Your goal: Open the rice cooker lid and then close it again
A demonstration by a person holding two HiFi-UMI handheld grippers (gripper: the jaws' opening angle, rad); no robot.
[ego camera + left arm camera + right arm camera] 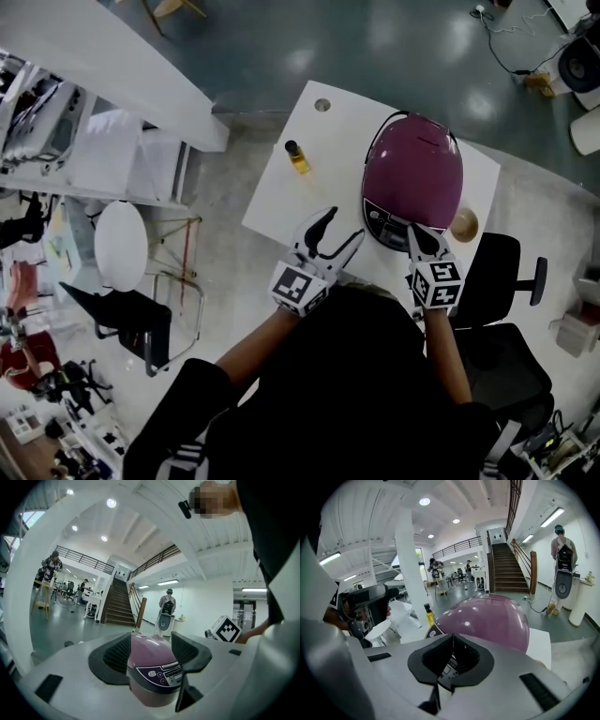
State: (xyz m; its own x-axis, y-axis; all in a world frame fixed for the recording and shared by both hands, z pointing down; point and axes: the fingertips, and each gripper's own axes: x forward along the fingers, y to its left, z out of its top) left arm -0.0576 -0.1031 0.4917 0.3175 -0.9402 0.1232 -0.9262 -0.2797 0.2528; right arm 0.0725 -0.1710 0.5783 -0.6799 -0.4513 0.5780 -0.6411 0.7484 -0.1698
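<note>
A purple rice cooker (412, 178) with its lid down stands on the white table (281, 202), its dark control panel (386, 225) facing me. My left gripper (342, 225) is open, just left of the cooker's front. In the left gripper view the cooker (149, 656) shows between the spread jaws, which touch nothing. My right gripper (414, 232) is shut at the cooker's front edge, above the panel. In the right gripper view its jaws (452, 637) meet with nothing between them, and the purple lid (487, 620) rises just beyond.
A small yellow bottle (297, 157) stands on the table left of the cooker. A round brownish object (464, 225) lies at the cooker's right. A black chair (497, 272) stands right of the table, and a white round stool (122, 246) to its left.
</note>
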